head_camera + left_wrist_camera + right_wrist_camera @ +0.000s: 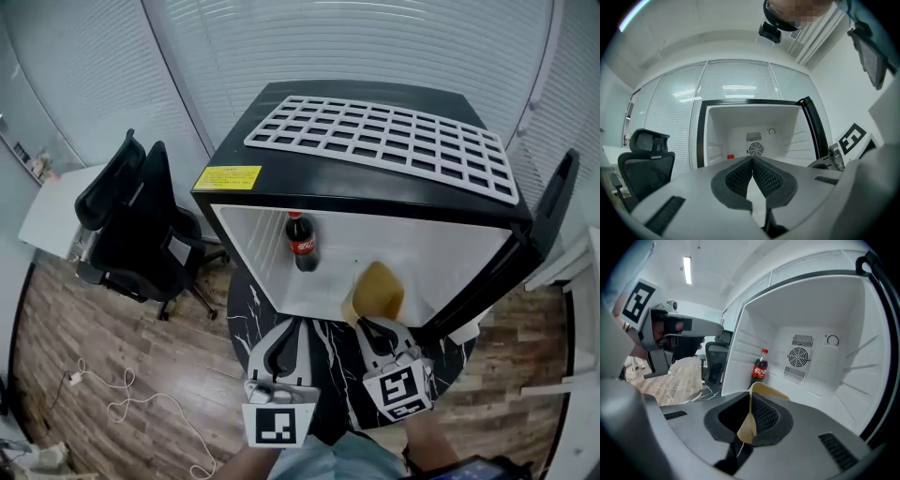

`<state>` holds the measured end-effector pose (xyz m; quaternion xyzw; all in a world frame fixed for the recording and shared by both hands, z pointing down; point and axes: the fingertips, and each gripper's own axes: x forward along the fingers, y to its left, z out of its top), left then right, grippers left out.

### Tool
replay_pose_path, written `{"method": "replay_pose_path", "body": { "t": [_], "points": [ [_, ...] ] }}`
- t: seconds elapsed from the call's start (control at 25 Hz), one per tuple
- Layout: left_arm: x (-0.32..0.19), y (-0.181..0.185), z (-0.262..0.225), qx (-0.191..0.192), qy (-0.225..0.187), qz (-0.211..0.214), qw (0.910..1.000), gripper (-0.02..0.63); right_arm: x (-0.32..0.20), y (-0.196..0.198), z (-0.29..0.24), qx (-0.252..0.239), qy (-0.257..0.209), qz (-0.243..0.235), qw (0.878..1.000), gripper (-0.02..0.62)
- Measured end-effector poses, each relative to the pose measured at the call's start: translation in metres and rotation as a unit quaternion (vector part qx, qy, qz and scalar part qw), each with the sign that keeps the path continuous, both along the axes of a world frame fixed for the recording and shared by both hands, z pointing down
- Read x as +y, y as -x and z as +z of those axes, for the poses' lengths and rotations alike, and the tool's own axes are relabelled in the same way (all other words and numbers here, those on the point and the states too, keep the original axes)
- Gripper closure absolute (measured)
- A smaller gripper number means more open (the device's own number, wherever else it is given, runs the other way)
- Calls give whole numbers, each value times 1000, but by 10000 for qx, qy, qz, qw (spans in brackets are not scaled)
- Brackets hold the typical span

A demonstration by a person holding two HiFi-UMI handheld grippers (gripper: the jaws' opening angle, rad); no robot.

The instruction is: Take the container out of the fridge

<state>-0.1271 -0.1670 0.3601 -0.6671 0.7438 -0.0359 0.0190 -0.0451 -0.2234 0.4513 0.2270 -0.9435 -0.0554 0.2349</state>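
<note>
A small black fridge [370, 183] stands open, its white inside [820, 319] in all three views. A tan paper container [375, 292] sits at the front lip of the fridge floor. My right gripper [364, 325] is shut on the container's near rim [749, 420], which shows pinched between the black pads. A cola bottle [301, 242] stands upright inside at the left [760, 368]. My left gripper [286, 339] hangs in front of the fridge, lower left of the container, its pads [740, 176] pressed together on nothing.
The fridge door [525, 253] swings open at the right. A white grid rack [384, 133] lies on the fridge top. A black office chair [136, 220] stands left on the wood floor, with a white cable [122, 398] nearby. A dark marbled table [328, 352] lies under the grippers.
</note>
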Motion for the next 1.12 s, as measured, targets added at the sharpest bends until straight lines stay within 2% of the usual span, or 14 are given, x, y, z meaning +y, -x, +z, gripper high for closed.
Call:
{"method": "replay_pose_path", "body": {
  "t": [0.44,0.88,1.12],
  "points": [
    [42,-22,-40,-117,-392,3,9992,591,44,-14,-78,-966,-293,-223,9946,566],
    [75,-36,-95,-337,-1018,-28,9942,591,85,-20,-157,-1995,-657,-435,9767,566],
    [86,-38,-117,-441,-1239,-86,9913,591,99,-23,-185,-2288,-855,-473,9686,566]
  ]
}}
